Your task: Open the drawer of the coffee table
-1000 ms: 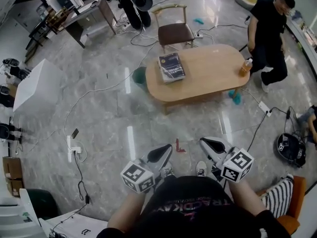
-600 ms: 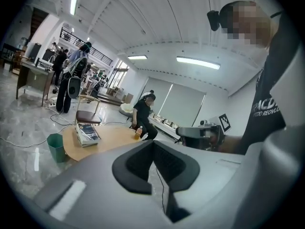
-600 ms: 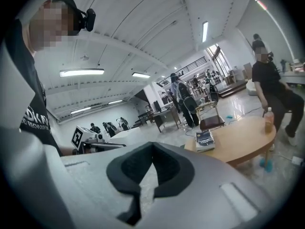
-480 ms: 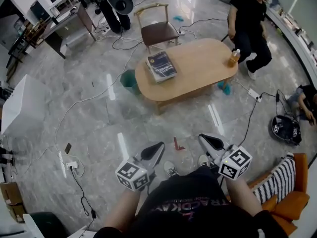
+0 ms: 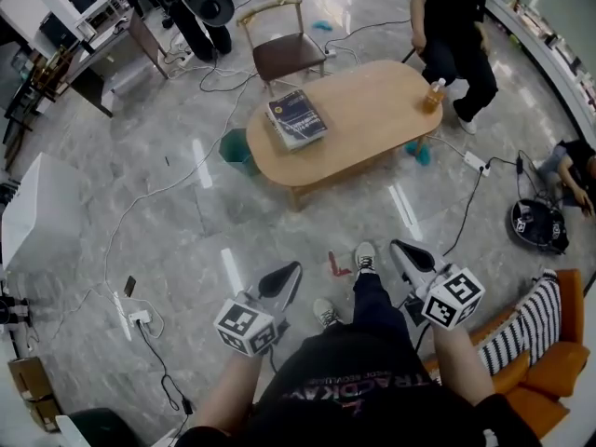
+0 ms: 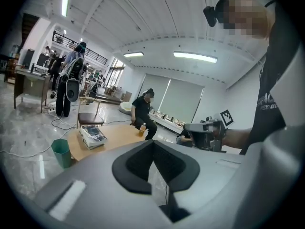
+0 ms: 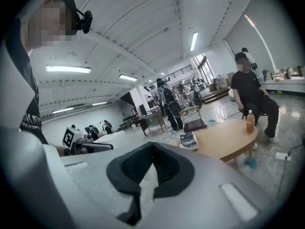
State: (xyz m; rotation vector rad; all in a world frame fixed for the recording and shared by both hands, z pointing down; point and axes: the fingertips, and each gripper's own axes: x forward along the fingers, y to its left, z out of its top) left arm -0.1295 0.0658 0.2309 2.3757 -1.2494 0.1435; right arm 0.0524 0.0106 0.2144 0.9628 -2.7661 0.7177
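Jaws pressed together on nothing, my left gripper (image 5: 287, 273) and my right gripper (image 5: 407, 250) both hang low in front of me, one either side of my forward leg (image 5: 372, 298), pointing toward the coffee table (image 5: 372, 119). That oval wooden table stands well apart from them across the marble floor (image 5: 186, 212), with a stack of books (image 5: 296, 117) at its left end, an orange bottle (image 5: 433, 94) near its far right edge beside a seated person (image 5: 452, 17), a green bin (image 5: 235, 145) by its left end and a chair (image 5: 284, 54) behind it. I cannot make out its drawer from here.
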